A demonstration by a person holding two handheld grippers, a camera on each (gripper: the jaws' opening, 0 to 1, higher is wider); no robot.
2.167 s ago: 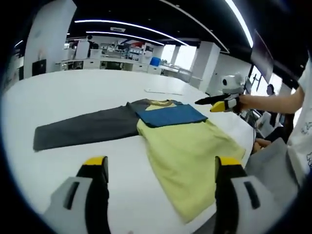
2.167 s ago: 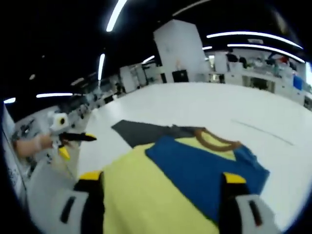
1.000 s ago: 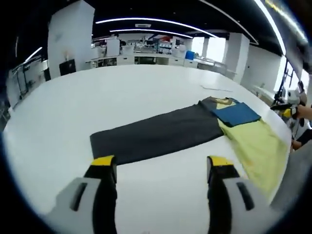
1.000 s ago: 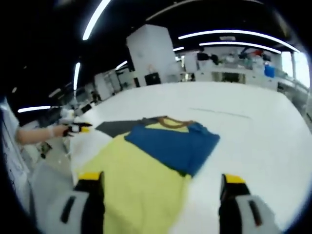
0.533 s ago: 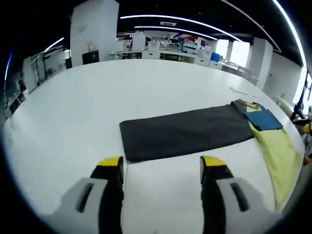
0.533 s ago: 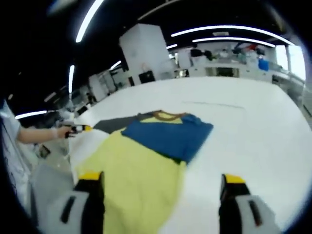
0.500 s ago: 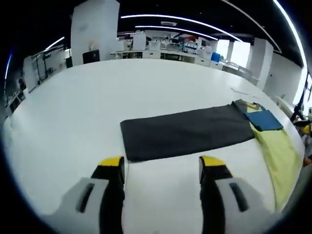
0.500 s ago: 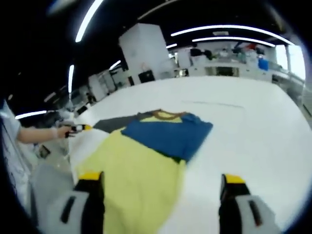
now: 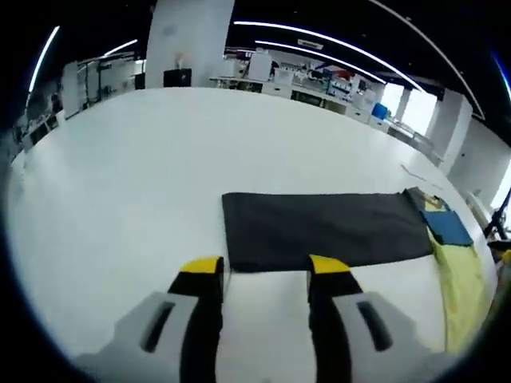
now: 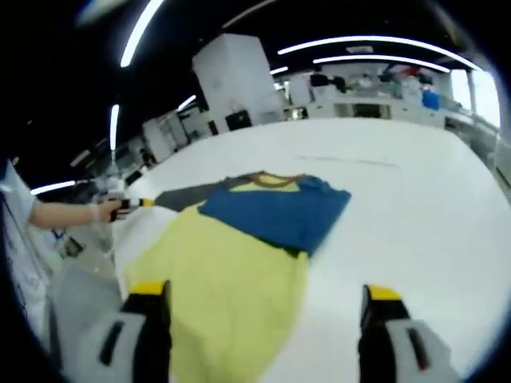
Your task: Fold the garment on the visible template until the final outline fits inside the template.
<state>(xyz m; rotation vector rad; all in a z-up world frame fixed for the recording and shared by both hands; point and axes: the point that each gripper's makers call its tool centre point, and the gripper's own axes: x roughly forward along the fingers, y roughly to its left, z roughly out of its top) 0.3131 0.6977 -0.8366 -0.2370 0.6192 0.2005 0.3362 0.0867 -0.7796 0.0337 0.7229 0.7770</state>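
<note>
A yellow T-shirt point(image 10: 223, 271) with a brown collar point(image 10: 271, 177) lies flat on the white table point(image 10: 415, 199), a blue part point(image 10: 275, 207) folded across its chest. Its top edge rests against a long dark grey rectangular sheet point(image 9: 327, 230). My left gripper point(image 9: 265, 271) is open just short of that sheet's near end, holding nothing. In the left gripper view the shirt point(image 9: 459, 275) lies at the far right. My right gripper point(image 10: 265, 291) is open over the shirt's lower part, with nothing between its jaws. The left gripper point(image 10: 132, 204) also appears at the left, held by a hand.
The table point(image 9: 120, 159) is wide and white. Benches with equipment point(image 9: 319, 80) and a white pillar point(image 9: 188, 40) stand beyond it. A thin line point(image 10: 347, 159) marks the table past the shirt. A person's sleeve and grey clothing point(image 10: 80, 295) fill the lower left.
The left gripper view has swung along the grey sheet to its free end, and its jaws stand a little closer together. The right gripper view has barely shifted.
</note>
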